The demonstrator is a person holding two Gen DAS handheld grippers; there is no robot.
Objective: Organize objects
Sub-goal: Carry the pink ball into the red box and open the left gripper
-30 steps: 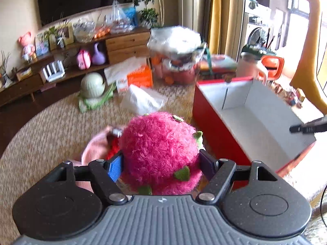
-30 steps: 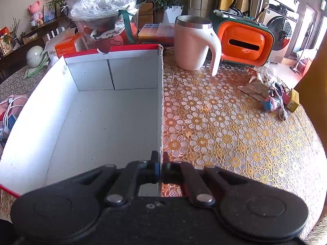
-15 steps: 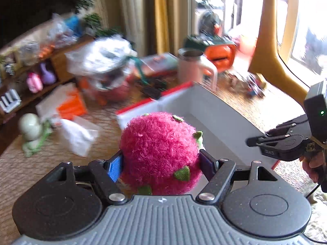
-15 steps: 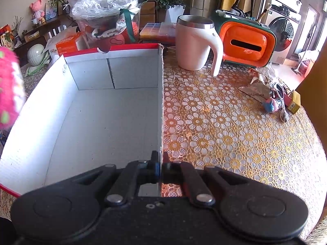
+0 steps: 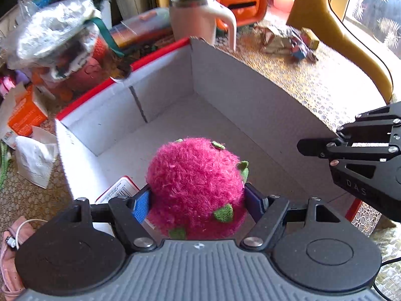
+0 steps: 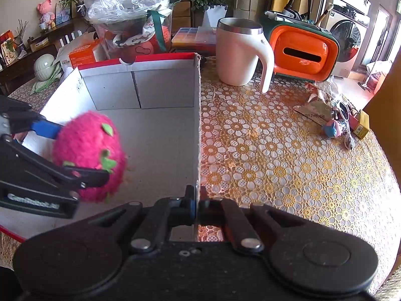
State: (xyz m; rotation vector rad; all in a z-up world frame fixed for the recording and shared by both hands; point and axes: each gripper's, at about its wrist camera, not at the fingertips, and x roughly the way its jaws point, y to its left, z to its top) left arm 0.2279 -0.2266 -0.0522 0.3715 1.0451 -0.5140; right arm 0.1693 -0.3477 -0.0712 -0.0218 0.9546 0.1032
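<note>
A fuzzy pink plush ball (image 5: 195, 188) with small green leaves sits between the blue pads of my left gripper (image 5: 198, 203), which is shut on it. The ball hangs over the near left part of the white-lined red box (image 5: 250, 105), above its floor. From the right wrist view the plush ball (image 6: 87, 150) and left gripper (image 6: 82, 151) show inside the box's left half. My right gripper (image 6: 196, 200) is shut on the top edge of the box's right wall (image 6: 196, 125); the left wrist view shows this right gripper (image 5: 313, 148) at the box's right side. A red-edged card (image 5: 117, 190) peeks out under the left finger.
Behind the box stand a white mug (image 6: 238, 55), an orange-and-green case (image 6: 300, 50), a plastic-covered basket (image 6: 130, 20) and an orange carton (image 6: 82, 55). Wrappers and small toys (image 6: 333, 123) lie on the flowered tablecloth at right. A white paper bag (image 5: 35, 160) sits left of the box.
My left gripper carried the plush ball from the table's left side to over the box and lower; it now shows in the right wrist view. The right gripper has not moved.
</note>
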